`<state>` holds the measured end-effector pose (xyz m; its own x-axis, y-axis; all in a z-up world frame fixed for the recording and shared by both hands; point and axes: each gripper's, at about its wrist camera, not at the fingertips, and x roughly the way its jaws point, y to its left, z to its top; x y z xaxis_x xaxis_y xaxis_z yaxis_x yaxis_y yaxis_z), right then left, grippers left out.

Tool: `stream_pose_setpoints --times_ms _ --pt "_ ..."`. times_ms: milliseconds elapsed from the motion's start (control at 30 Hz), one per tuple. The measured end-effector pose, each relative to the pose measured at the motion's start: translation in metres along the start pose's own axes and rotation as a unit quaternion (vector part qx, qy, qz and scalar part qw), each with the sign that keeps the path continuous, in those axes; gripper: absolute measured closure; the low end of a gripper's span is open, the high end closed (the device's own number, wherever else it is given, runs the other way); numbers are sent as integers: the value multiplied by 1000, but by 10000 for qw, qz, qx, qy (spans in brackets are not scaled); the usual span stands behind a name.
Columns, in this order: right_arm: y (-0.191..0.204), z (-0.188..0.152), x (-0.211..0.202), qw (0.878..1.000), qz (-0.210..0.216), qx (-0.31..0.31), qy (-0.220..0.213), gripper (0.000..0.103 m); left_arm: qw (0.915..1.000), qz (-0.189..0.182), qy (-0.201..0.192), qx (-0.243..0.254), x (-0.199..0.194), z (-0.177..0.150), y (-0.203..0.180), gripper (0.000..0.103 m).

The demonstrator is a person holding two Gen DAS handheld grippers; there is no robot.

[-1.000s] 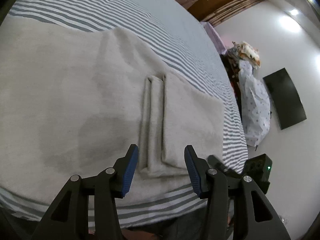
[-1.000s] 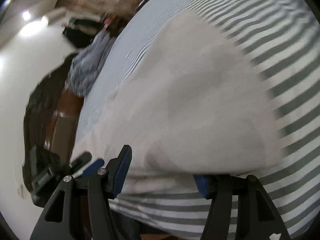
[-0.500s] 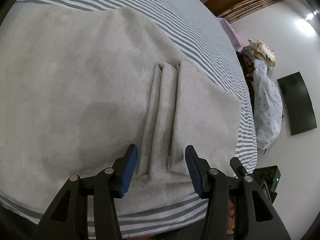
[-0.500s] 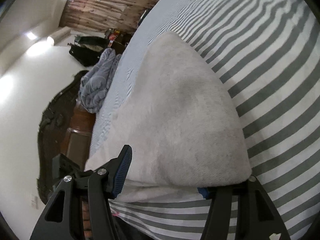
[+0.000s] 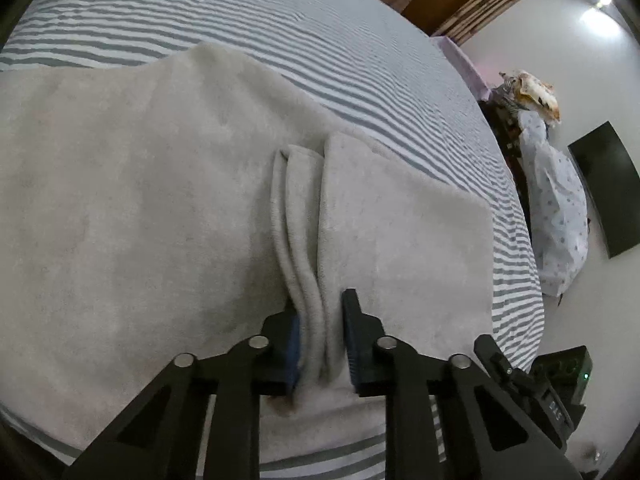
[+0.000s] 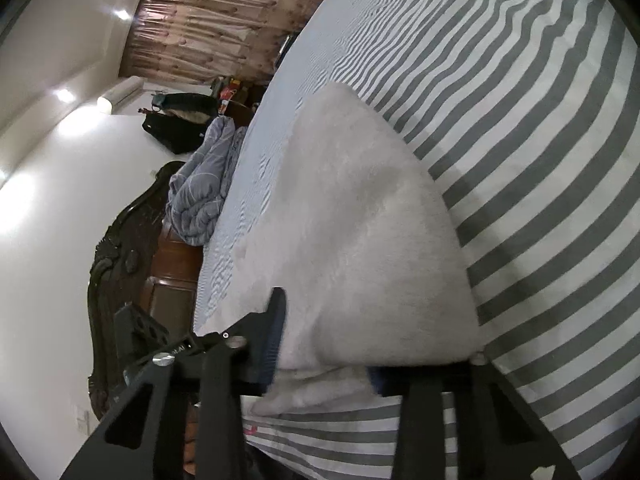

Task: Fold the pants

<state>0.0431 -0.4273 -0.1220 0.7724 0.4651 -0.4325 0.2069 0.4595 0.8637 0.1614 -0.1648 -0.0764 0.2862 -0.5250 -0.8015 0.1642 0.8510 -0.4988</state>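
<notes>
Light grey fleece pants lie spread on the striped bed. In the left wrist view a ridge of folded fabric runs down the middle. My left gripper has its fingers closed against the near end of that ridge. In the right wrist view the pants form a folded wedge. My right gripper straddles its near edge, one finger over the cloth, the other finger beneath it, half closed with fabric between the jaws.
The bed sheet has grey and white stripes. A dark wooden headboard and a bundled blue quilt lie left of the bed. A black TV hangs on the wall, with draped clutter beside it.
My left gripper moved forward and closed its fingers on the pants' fold ridge. My right gripper narrowed around the pants' near edge.
</notes>
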Motion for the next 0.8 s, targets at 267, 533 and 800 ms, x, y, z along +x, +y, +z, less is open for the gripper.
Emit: stream_pose_setpoints --times_ms 267,533,800 --pt "20 -3 -1 9991 77 -401 94 89 9994 29 -285 205 -25 1 -4 87" --pt "41 -14 17 9942 -67 -947 498 88 9978 95 -594 272 -62 4 17 87" --pt "35 -12 16 9917 -905 -862 303 70 9981 370 -386 316 -38 -5 30 86"
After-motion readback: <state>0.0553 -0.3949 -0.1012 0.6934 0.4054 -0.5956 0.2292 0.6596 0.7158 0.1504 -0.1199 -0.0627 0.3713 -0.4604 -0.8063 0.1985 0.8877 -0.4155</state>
